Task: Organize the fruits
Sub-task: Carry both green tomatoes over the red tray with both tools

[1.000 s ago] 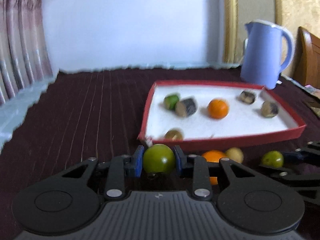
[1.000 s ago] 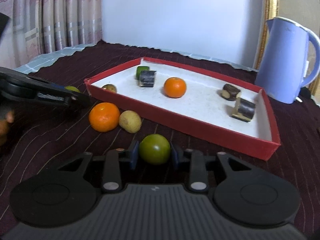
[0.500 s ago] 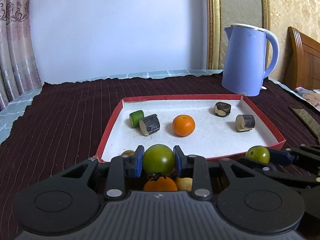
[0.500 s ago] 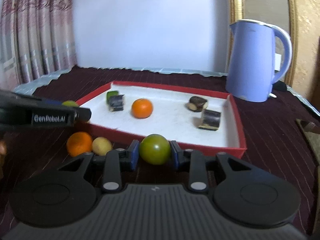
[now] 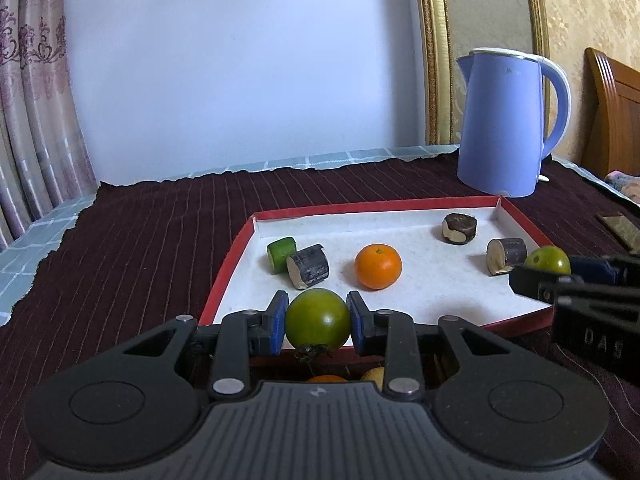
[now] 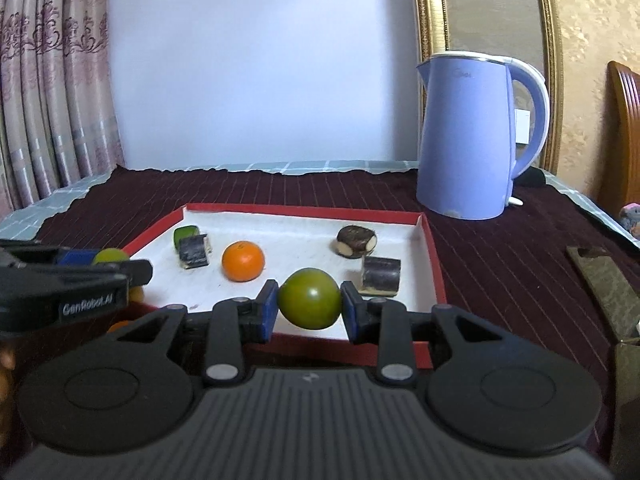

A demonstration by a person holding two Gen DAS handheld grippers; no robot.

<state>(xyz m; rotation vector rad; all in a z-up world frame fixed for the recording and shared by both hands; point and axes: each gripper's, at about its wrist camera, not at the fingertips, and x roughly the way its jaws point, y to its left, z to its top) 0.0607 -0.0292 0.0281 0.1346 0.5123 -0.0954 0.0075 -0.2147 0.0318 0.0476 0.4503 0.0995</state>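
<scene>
My left gripper point(image 5: 318, 323) is shut on a green tomato point(image 5: 317, 319), held above the near left rim of the red tray point(image 5: 224, 280). My right gripper point(image 6: 309, 300) is shut on a second green tomato point(image 6: 309, 298) over the tray's near rim point(image 6: 434, 264). Each gripper shows in the other's view: the right one point(image 5: 548, 266) at the right edge, the left one point(image 6: 108, 258) at the left edge. In the tray lie an orange point(image 5: 378, 266), a green cylinder point(image 5: 281, 254) and three dark wooden cylinders point(image 5: 307, 266). An orange point(image 5: 326, 379) and a yellowish fruit point(image 5: 374, 374) peek out below my left fingers.
A blue kettle point(image 6: 474, 136) stands behind the tray's far right corner on the dark striped cloth point(image 5: 140, 248). A flat brown object point(image 6: 604, 280) lies to the right of the tray. A wooden chair back point(image 5: 612, 112) rises at the far right.
Both grippers have lifted their tomatoes and carried them from the cloth toward the tray's near rim. The right gripper has also rolled level, squaring the tray in its view.
</scene>
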